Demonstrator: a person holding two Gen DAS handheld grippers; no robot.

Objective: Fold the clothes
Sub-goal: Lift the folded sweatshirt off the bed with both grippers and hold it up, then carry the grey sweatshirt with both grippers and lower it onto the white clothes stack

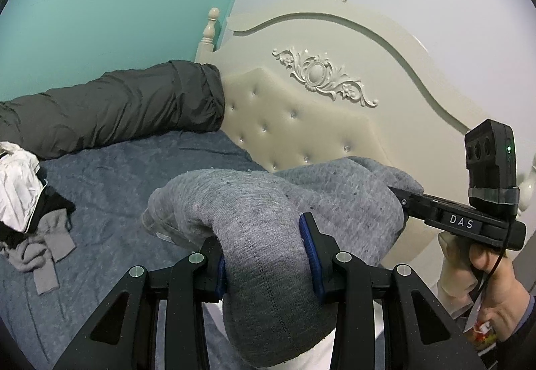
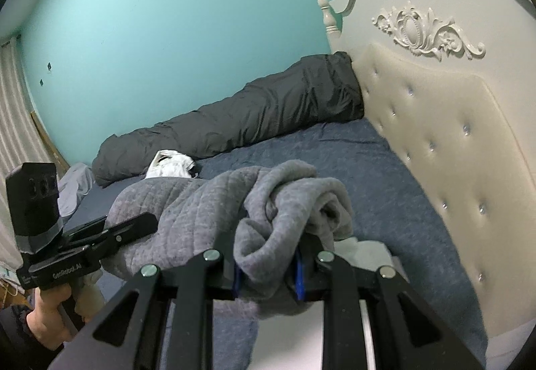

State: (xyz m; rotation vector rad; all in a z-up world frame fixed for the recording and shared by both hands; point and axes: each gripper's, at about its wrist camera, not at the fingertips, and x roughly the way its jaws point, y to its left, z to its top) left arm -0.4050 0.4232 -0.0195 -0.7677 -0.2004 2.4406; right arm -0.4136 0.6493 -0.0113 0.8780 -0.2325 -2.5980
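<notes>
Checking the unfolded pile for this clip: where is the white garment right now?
The white garment lies at the left edge of the left wrist view, on the blue bedcover, just in front of the dark rolled duvet along the teal wall.

- My right gripper [image 1: 398, 199] carries a white "DAS" label on its black body.
- My left gripper [image 2: 134, 226] carries "GenRobot.AI" along its black body.

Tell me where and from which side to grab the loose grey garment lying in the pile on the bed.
Take the grey garment by its long strip, which trails flat on the blue bedcover, clear of the white cloth heaped above it. Come from above, jaws across the strip's width. Both grippers are currently shut on the grey sweater, so one must release first.
</notes>
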